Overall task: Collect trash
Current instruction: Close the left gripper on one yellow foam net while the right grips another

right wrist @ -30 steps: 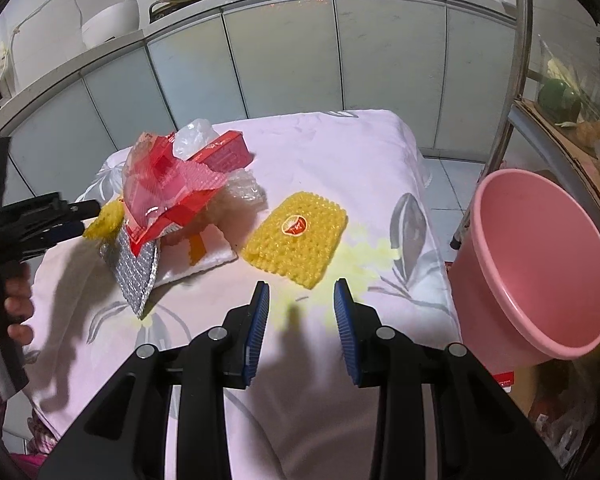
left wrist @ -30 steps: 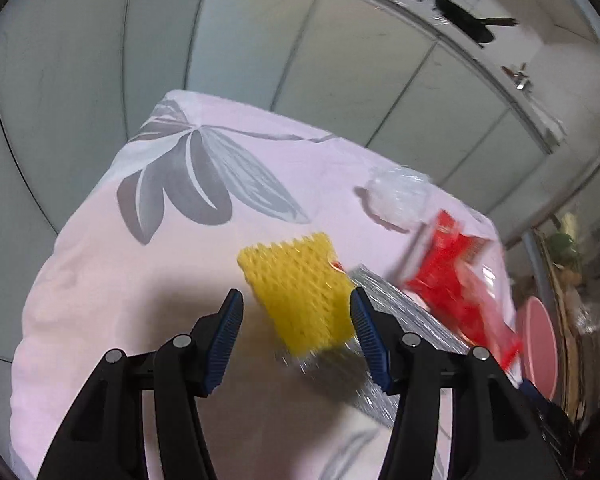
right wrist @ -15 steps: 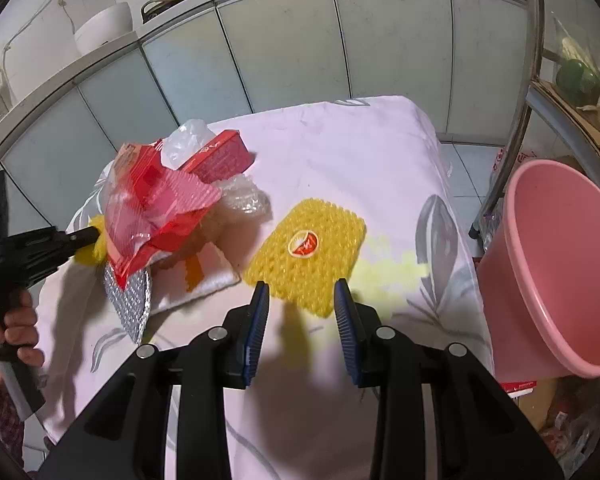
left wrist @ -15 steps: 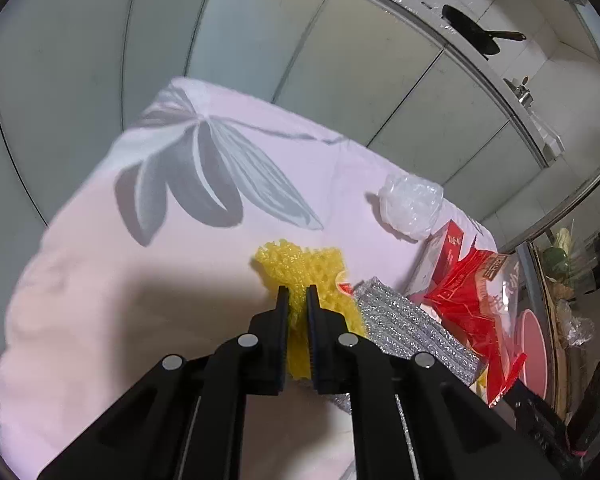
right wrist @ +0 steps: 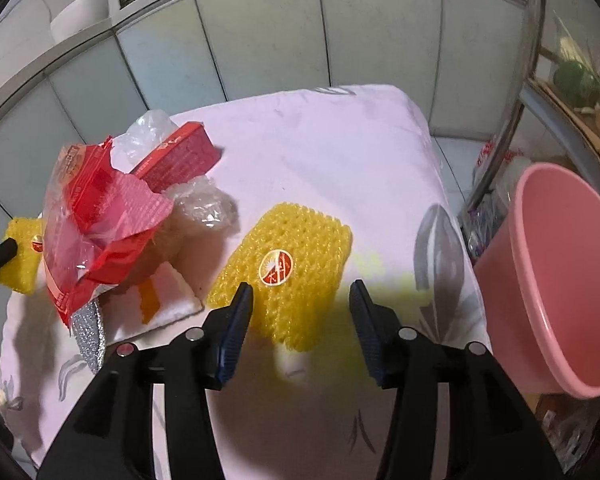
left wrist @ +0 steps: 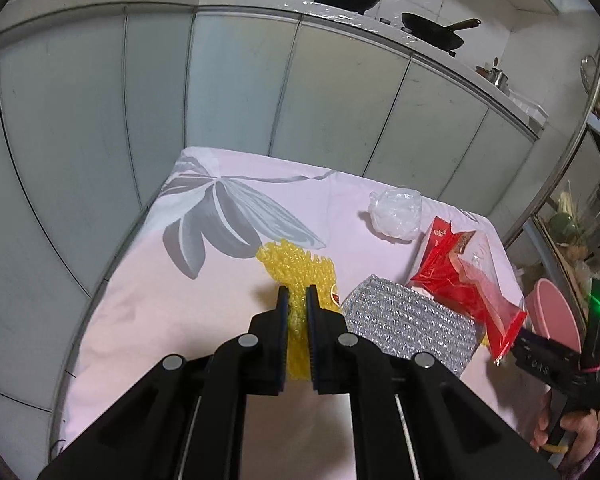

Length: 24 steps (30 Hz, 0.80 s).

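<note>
Left tongs [left wrist: 296, 300] pinching one yellow foam net [left wrist: 300, 270]; right tongs [right wrist: 300, 300] spread around a second net [right wrist: 288, 264], unseen from left wrist.

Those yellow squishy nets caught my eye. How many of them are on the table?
2. One yellow foam net is pinched in the left gripper at the table's left side. The other yellow foam net lies flat before the open right gripper. More could hide under the red wrappers.

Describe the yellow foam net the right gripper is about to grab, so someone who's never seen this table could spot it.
On the pink floral tablecloth, look toward the side nearest the pink bucket. The yellow foam net lies flat there, between the open right gripper fingers. Unlike the other yellow net, held by the left gripper, it lies flat with its round red sticker up.
</note>
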{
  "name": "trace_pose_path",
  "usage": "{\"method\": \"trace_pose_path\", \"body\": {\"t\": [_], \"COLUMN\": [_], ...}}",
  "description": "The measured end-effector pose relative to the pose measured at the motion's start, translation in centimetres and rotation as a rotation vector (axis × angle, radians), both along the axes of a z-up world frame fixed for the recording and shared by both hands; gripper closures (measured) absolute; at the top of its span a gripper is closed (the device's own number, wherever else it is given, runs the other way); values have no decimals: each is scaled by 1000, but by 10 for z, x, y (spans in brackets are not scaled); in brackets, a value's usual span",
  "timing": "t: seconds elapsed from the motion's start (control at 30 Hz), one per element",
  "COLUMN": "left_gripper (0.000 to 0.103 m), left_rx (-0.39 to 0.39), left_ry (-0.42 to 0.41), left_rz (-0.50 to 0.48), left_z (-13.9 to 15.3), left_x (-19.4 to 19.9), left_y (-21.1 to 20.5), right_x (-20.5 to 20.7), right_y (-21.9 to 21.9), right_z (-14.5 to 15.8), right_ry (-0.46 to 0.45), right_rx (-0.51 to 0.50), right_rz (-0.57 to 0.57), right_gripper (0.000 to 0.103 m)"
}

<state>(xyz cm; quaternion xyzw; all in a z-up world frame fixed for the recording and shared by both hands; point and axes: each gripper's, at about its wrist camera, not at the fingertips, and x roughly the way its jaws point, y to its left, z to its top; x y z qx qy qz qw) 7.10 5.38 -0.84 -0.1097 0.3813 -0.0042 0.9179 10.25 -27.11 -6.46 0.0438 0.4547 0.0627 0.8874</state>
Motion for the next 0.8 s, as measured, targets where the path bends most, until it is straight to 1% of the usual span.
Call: {"method": "trace_pose_path", "body": {"t": [0.07,0.1,0.13,0.17,0.23,0.3,0.4,0.8], "left_gripper": [95,95,95,95,95,95,95,95], "left_rx": [15,21,27,31,38,46,48,70], "left_ry": [-5,-8,-10,-13,-18,-23,-26,-54], "left_rz": [-1,0,-1,-2,-5,-6,-8,-24], "left_z": [2,3,4,5,6,8,10,24], "left_x": [-4,-7,-9,-11,-14,-16,-21,-36], "left_y": [-1,-1,-2,-3,-3,-5,-7,-19], "right_x": [-1,-2,-3,-4,-7,-11,-18,-64], "right_y": [1,2,2,3,5,6,4,1], "right_z": [0,0,0,1,4,6,12,58], "right_ry": [-13,-20,-22,-26,-32,-38,-55,-172], "right_rx": [-5,-3,1,2,-8,-10,8,65], "right_rz": [3,12,17,21,30,35,35,57], "right_gripper": [53,57,68,75,86,91,93,93]}}
